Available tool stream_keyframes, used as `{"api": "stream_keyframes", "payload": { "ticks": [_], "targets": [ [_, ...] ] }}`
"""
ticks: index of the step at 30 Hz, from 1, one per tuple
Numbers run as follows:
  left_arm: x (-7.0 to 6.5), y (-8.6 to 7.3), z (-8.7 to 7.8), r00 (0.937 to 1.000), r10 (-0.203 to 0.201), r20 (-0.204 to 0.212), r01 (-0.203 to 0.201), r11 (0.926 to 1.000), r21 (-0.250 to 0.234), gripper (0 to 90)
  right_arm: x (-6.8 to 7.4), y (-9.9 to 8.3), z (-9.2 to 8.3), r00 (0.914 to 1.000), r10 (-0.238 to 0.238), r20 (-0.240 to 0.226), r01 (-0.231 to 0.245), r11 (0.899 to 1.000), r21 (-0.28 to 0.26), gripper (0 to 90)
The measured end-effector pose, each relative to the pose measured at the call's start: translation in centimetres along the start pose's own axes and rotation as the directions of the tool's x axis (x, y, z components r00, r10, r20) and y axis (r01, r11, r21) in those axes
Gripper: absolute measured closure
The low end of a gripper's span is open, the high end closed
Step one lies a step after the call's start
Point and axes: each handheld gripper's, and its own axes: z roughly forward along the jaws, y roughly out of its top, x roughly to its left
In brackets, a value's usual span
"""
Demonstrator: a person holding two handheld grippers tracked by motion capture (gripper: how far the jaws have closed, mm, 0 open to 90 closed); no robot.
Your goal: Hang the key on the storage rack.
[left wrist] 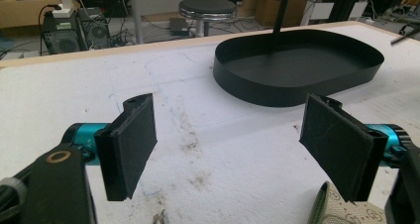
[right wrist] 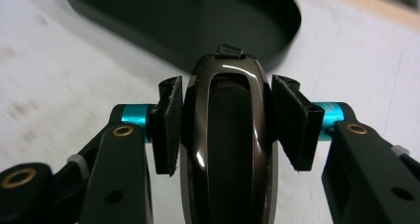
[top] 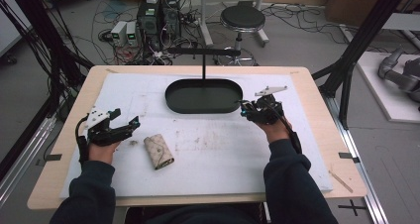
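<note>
**Glossy key fob gripped near the black tray**

The bench (top: pixel 317 149) carries an oval black tray (top: pixel 203 96) and a soft beige key pouch (top: pixel 159 151). The right gripper (right wrist: pixel 225 130) has its fingers (right wrist: pixel 168 130) clenched on a dark key fob (right wrist: pixel 228 149); it looks hard, light and slippery, best pinched across its flat sides. The left gripper (left wrist: pixel 237 144) stands released, empty.
</note>
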Motion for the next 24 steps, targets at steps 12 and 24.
{"api": "stream_keyframes", "payload": {
  "ticks": [12, 24],
  "targets": [
    [0.1, 0.0, 0.0, 1.0, -0.002, 0.002, 0.002, 1.0, 0.001, 21.6, -0.3, 6.2, -1.2, 0.9987, -0.012, 0.049, 0.02, 0.988, -0.155, 50.0],
    [0.2, -0.1, 0.0, 1.0, -0.005, -0.002, 0.005, 1.0, -0.001, 21.7, -0.6, 11.0, -0.2, 0.9887, -0.001, 0.15, 0.024, 0.988, -0.153, 50.0]
  ]
}}
